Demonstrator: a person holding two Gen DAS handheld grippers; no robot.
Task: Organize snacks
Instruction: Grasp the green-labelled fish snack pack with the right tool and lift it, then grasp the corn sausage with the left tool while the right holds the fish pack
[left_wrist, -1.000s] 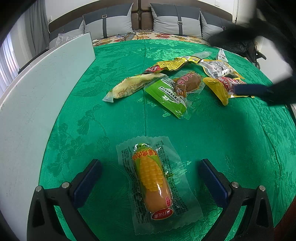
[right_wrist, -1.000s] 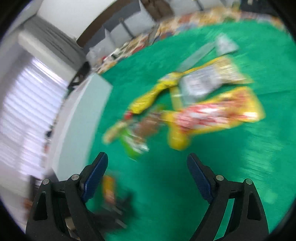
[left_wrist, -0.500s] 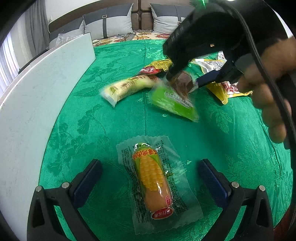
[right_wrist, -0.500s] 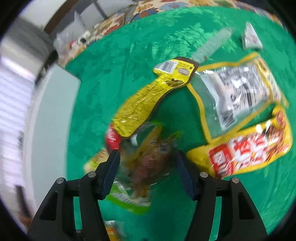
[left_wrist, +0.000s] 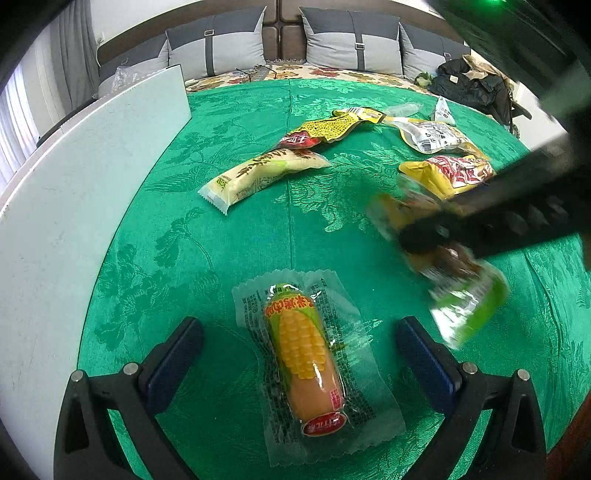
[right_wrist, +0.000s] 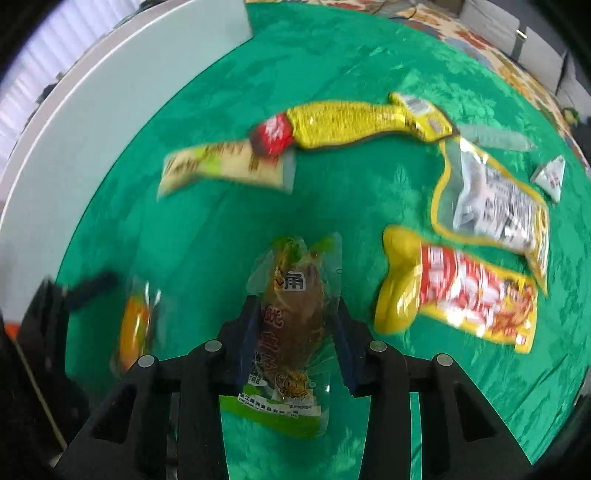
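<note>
Your right gripper (right_wrist: 295, 328) is closing on the brown-and-green snack packet (right_wrist: 291, 314), carried above the green tablecloth (right_wrist: 207, 229). Your left gripper (left_wrist: 299, 350) stands open around the corn sausage (left_wrist: 306, 354). Next, probably set the packet beside it.

your left tongs (left_wrist: 300, 354) are black, angular frames with dark blue pads and silver screws; your right tongs (right_wrist: 295, 339) look the same.
</note>
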